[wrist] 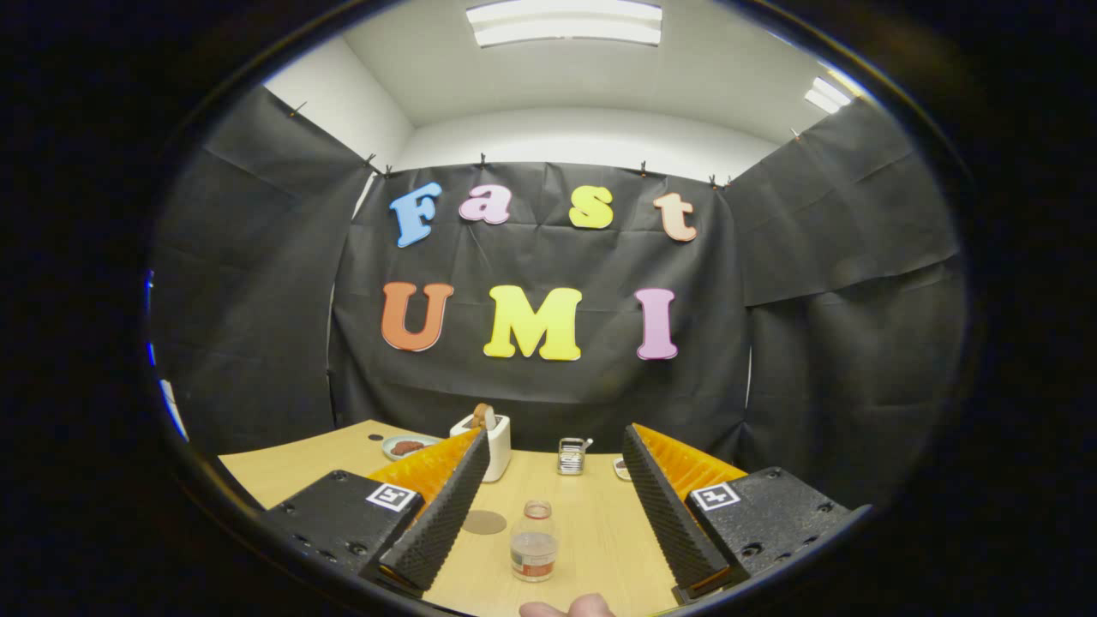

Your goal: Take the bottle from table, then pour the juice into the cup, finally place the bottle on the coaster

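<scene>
A fingertip (567, 608) of a person's hand poked in at the very near edge, cut off, rest of the hand hidden. Gripper (555, 495) fingers stood wide apart, holding nothing; their near ends were cut off low in view. Bottle (534, 542) stood upright on the wooden table (600, 531), between the two fingers and just ahead of the fingertip, touching neither finger. Its long axis ran vertical, mouth pointing up; no cap could be made out, and the neck ring looked reddish. Clear body with a banded label low down; whether liquid was inside was hard to tell. Round brown coaster (484, 522) lay flat just left of the bottle, partly hidden by the left finger. Beyond the fingers: a white toaster (490, 441) with a brown slice sticking out of the top, its lower left blocked by the left finger; a small glass cup (572, 455) with metal parts, too small to make out well; a plate (408, 446) with something dark red on it at far left; a small dish (621, 468) mostly hidden behind the right finger.
</scene>
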Tool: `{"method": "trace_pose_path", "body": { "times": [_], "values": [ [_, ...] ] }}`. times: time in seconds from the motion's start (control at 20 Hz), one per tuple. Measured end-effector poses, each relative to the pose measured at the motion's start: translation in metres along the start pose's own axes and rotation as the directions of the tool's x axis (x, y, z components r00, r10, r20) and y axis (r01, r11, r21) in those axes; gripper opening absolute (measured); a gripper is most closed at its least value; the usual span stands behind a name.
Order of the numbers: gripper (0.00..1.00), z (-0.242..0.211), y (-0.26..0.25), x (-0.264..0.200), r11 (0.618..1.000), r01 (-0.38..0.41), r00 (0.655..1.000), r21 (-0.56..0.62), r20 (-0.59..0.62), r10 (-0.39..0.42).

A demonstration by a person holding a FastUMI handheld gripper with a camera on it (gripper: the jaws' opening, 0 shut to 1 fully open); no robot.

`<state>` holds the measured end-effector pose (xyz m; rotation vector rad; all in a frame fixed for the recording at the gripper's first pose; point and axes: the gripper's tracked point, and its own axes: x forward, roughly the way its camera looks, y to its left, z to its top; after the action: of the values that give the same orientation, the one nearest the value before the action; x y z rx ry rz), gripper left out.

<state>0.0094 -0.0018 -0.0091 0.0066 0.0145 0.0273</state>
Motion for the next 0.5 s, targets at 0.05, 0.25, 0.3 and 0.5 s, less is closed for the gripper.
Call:
{"method": "trace_pose_path", "body": {
  "times": [0.05, 0.25, 0.3, 0.5],
  "values": [
    [1.00, 0.0007, 0.0004, -0.0014, 1.000, -0.003, 1.000, 0.000, 0.003, 0.003],
    [1.00, 0.0014, 0.0009, -0.0031, 1.000, -0.008, 1.000, -0.003, 0.006, 0.008],
    [1.00, 0.0009, 0.0017, -0.0021, 1.000, -0.011, 1.000, -0.002, 0.007, 0.011],
    [1.00, -0.0071, 0.0053, -0.0005, 0.999, -0.031, 0.999, -0.006, -0.007, 0.031]
  ]
}}
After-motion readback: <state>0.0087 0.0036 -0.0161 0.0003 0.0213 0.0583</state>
